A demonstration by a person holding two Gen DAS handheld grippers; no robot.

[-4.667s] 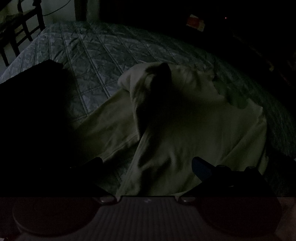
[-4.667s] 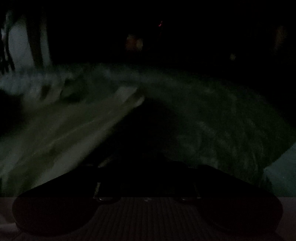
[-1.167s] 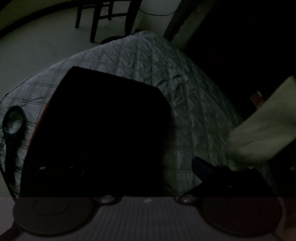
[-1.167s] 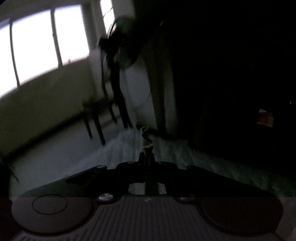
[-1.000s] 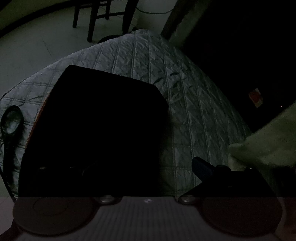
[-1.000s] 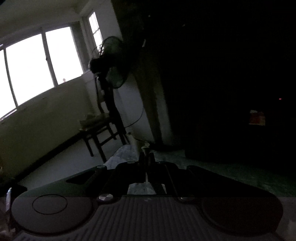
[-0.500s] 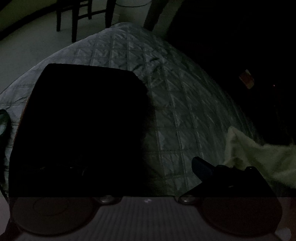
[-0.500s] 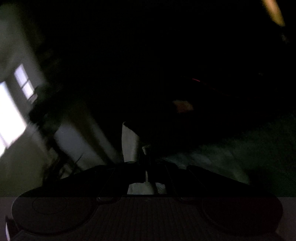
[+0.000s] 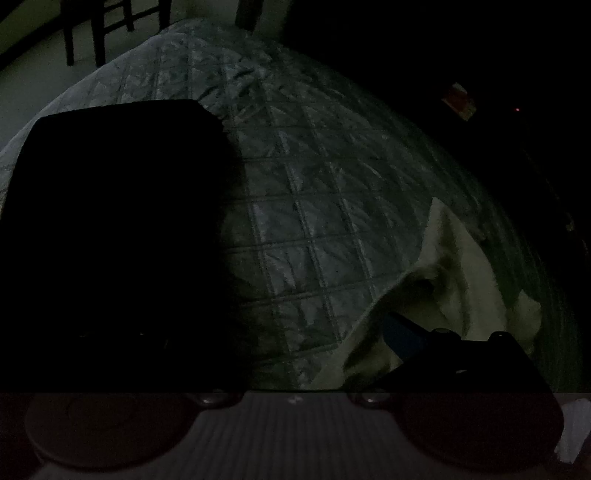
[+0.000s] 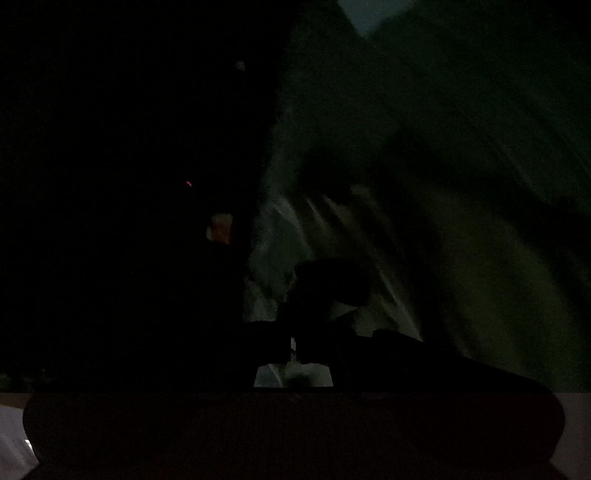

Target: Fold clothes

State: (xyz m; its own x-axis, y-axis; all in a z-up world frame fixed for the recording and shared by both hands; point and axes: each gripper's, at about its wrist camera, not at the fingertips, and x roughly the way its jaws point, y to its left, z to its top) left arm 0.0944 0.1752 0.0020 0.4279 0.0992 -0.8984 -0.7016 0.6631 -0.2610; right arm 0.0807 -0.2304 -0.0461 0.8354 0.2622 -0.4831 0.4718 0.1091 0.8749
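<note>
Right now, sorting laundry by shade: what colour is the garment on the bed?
Pale cream garment, clearest in the left wrist view.

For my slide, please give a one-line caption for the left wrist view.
Dim room: pale garment lies crumpled on the quilt beside a black slab, left gripper open above.

From my left tool [image 9: 295,339], the bed [image 9: 317,206] spreads ahead of me, running from near to far. A folded garment [image 9: 118,236] lies on its left part, close to me. A loose garment [image 9: 465,273] lies on the bed's near right, just beyond the tool's right finger [image 9: 402,332]. Chair legs [image 9: 99,29] stand on the floor past the bed's far left corner. From my right tool [image 10: 291,332], cloth [image 10: 480,266] fills the right side; the left is too dark to tell.
</note>
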